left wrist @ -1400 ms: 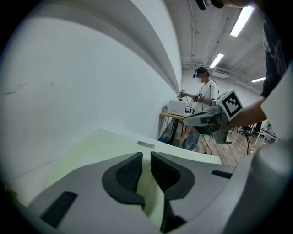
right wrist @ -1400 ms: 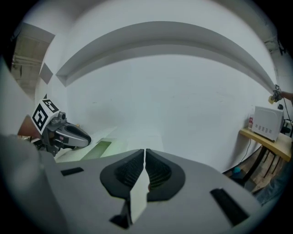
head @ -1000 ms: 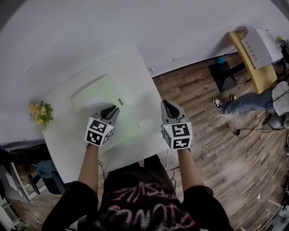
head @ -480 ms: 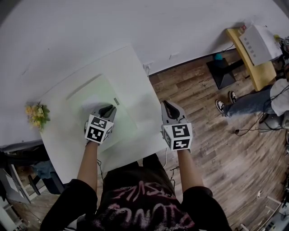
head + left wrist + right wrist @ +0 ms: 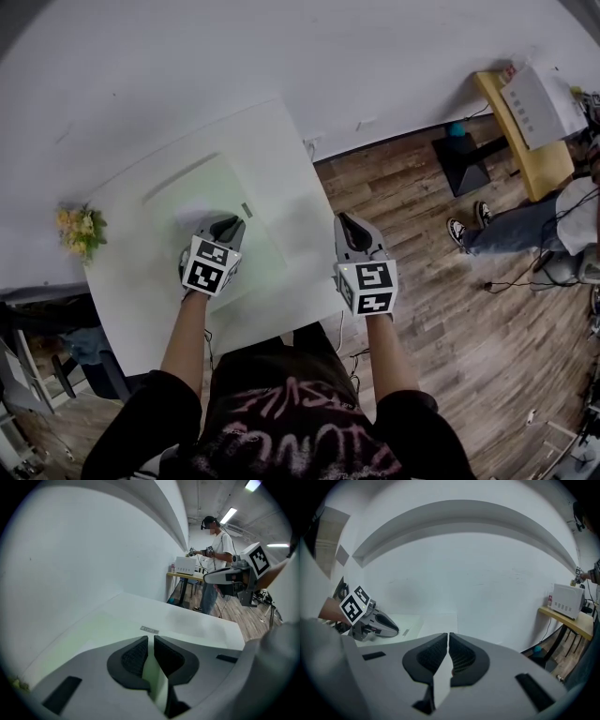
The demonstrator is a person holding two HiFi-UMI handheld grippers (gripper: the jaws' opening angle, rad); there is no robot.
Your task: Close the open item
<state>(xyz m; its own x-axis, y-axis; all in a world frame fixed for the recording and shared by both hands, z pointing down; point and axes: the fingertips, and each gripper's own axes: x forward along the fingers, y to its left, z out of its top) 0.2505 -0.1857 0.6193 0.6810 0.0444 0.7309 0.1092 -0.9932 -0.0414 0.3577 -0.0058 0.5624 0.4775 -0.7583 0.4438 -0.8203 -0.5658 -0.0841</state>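
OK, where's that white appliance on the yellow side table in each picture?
Head view: the white appliance, top right corner, on the yellow side table.
Left gripper view: small, above and right of centre, beside the standing person.
Right gripper view: right edge, mid-height.
Shared landmark: the yellow side table beneath it, against the white wall.

Two grippers, one table, one mat
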